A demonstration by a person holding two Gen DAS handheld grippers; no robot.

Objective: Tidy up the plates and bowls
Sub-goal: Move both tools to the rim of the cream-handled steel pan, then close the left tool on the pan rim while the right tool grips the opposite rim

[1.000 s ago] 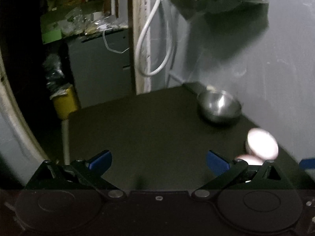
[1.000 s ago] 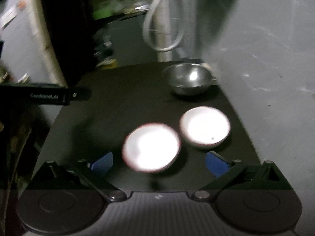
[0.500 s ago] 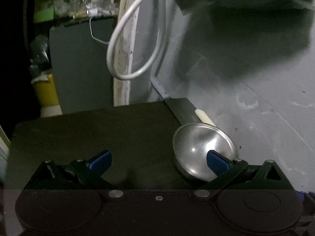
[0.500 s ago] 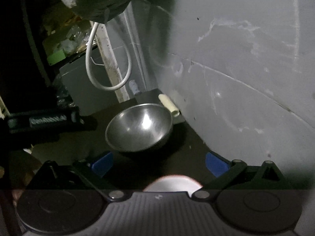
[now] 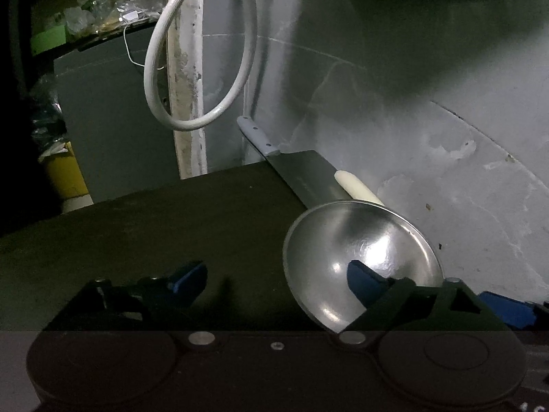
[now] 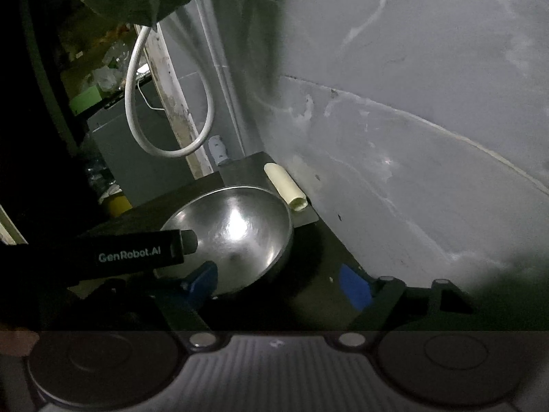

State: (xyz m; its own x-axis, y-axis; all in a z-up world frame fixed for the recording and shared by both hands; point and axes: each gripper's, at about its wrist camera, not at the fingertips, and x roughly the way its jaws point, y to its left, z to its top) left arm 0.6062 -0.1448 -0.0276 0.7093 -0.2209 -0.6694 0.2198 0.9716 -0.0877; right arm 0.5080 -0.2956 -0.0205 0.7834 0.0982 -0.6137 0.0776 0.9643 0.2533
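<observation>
My left gripper [image 5: 278, 279] has its jaws apart and closing, the left rim of the steel bowl [image 5: 360, 250] between them, neither pad pressing on it yet. My right gripper [image 6: 279, 283] is also apart and closing, straddling the bowl's near right rim without contact. The bowl sits on the dark table [image 5: 171, 219], at its far right corner near the grey wall [image 6: 411, 137]. Just behind it lie a knife [image 5: 295, 168] and a cream tube [image 6: 284, 185]. A white cable [image 5: 192, 68] loops beyond.
</observation>
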